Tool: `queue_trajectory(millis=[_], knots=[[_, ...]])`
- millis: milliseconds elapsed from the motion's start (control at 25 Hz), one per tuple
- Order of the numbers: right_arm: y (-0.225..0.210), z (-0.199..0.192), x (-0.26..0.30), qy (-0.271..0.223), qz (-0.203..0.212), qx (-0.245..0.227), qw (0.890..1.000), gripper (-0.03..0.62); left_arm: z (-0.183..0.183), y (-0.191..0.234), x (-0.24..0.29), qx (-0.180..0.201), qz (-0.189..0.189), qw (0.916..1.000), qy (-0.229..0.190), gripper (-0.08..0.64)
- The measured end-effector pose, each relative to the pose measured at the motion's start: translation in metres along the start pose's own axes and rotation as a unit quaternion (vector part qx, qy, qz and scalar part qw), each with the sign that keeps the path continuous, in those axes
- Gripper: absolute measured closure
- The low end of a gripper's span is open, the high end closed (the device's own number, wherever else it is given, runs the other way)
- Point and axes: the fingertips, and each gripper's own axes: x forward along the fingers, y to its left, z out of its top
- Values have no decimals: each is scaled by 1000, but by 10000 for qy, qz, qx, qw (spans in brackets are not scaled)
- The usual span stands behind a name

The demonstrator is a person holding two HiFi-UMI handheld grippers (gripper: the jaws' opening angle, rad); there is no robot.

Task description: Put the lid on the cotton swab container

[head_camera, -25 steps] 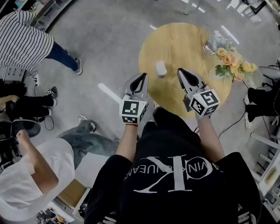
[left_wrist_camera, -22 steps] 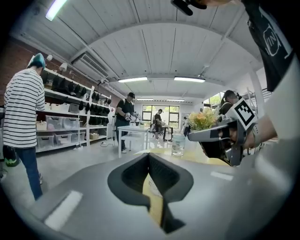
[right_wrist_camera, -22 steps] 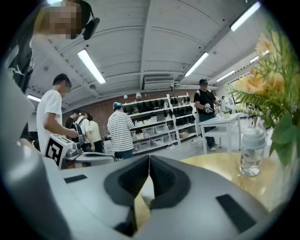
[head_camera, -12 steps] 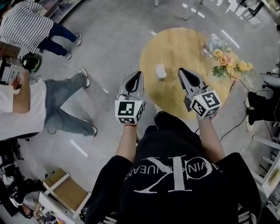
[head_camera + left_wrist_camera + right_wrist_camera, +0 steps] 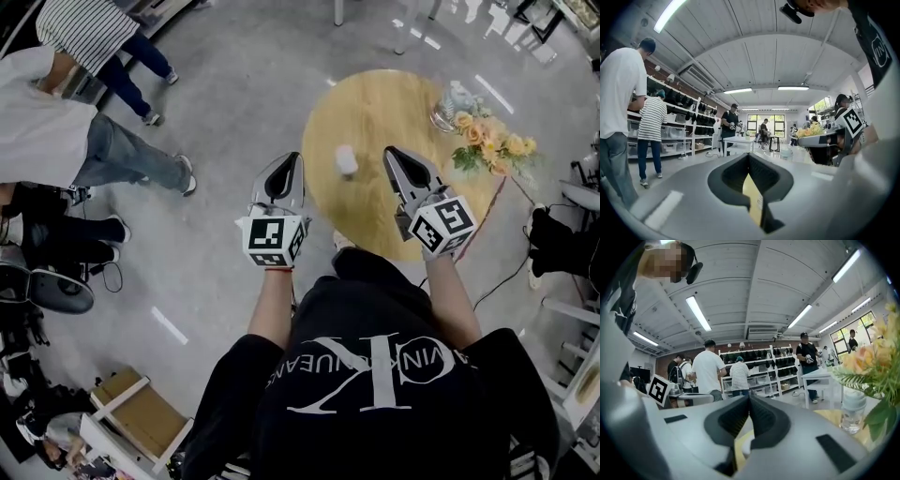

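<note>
A small white cotton swab container (image 5: 347, 160) stands near the left edge of the round wooden table (image 5: 394, 103) in the head view. My left gripper (image 5: 291, 157) is held level over the floor left of the table, jaws shut with nothing between them. My right gripper (image 5: 389, 152) hovers above the table's near part, right of the container, jaws shut and empty too. In the right gripper view a bit of the white container (image 5: 746, 449) shows low behind the closed jaws (image 5: 749, 397). The left gripper view shows shut jaws (image 5: 748, 155) and the table's yellow top (image 5: 751, 197) below. I cannot make out a separate lid.
A glass vase (image 5: 448, 97) with peach flowers (image 5: 497, 141) stands at the table's right edge, also as a vase (image 5: 853, 414) in the right gripper view. Several people stand around: legs (image 5: 122, 155) at upper left in the head view. A white table (image 5: 738, 139) lies farther off.
Both grippers have risen a little, staying shut. People on the left of the head view have shifted about; the view has swung slightly.
</note>
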Motion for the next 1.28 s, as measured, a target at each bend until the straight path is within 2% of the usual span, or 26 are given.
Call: queue_trajectory(millis=[360, 1280], knots=[[4, 13, -2, -132, 26, -63, 9999, 577, 17, 9, -6, -52, 125, 9998, -167, 549], [0, 23, -2, -281, 74, -147, 9995, 577, 23, 15, -11, -195, 317, 9986, -372, 549]])
